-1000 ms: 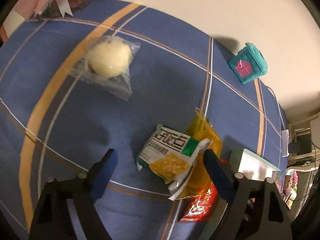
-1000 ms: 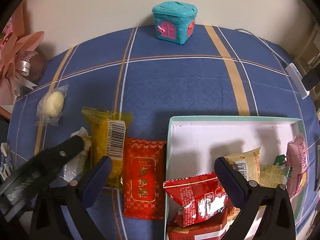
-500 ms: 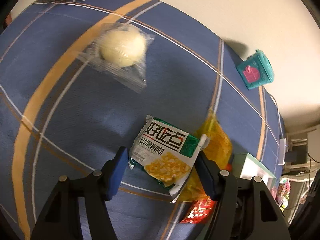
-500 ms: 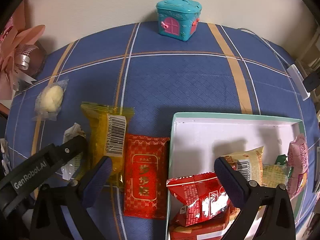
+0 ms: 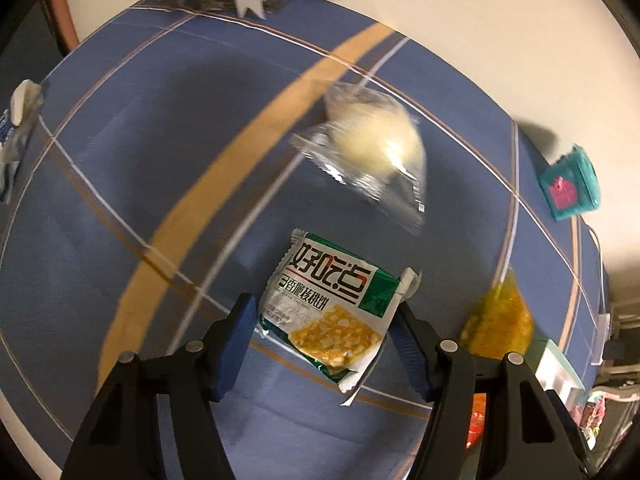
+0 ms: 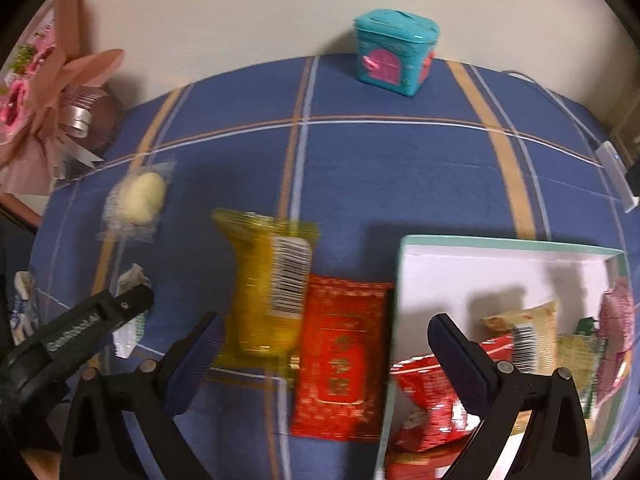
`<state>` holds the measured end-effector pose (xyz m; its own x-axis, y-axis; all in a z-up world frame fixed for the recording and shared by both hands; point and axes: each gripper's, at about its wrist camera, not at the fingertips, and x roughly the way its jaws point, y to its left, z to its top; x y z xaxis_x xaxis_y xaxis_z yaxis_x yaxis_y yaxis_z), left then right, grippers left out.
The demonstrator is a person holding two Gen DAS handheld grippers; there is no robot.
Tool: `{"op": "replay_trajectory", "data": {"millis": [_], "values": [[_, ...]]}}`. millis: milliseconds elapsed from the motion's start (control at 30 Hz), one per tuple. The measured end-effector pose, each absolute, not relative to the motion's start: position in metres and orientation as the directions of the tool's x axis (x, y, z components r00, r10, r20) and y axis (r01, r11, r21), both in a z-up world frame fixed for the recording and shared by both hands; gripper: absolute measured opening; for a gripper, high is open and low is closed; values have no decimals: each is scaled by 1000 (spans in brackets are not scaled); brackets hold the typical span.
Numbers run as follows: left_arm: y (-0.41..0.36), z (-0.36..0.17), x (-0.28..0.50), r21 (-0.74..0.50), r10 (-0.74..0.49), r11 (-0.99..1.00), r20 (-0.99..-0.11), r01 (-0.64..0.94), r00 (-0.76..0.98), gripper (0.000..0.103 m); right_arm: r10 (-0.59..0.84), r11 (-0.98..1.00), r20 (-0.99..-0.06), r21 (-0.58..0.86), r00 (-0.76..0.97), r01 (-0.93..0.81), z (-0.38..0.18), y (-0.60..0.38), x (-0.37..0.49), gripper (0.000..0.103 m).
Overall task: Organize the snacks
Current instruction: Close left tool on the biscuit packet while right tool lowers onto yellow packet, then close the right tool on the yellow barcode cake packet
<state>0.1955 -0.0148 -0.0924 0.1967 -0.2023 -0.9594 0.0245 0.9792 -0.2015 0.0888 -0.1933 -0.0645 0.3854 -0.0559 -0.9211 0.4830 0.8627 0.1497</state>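
Observation:
My left gripper is shut on a green-and-white cracker packet and holds it above the blue plaid tablecloth. A clear-wrapped pale bun lies beyond it and also shows in the right wrist view. A yellow packet and a red packet lie side by side under my right gripper, which is open and empty. A white box with a green rim at the right holds several snacks.
A teal toy house stands at the back by the wall. A pink ribbon bouquet sits at the back left. A blue-and-white packet lies at the table's left edge. A white adapter lies at the right edge.
My left gripper has closed on the cracker packet and lifted it away from the yellow packet. My right gripper has shifted left over the red packet, still open.

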Motion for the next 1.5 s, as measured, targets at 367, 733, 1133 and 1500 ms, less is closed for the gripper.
{"op": "replay_trajectory", "data": {"millis": [367, 733, 1133, 1500], "values": [[4, -88, 200, -218, -215, 976, -959, 7, 185, 68, 5, 875, -896, 219, 443, 432, -69, -171, 103, 85], [7, -68, 204, -255, -253, 967, -946, 16, 202, 71, 48, 876, -898, 248, 438, 413, -85, -166, 108, 71], [2, -83, 204, -250, -249, 968, -951, 21, 182, 71, 69, 871, -893, 271, 445, 410, -93, -165, 115, 59], [-16, -96, 208, -231, -236, 972, -958, 44, 164, 71, 43, 878, -905, 236, 423, 416, -107, -163, 119, 53]]}}
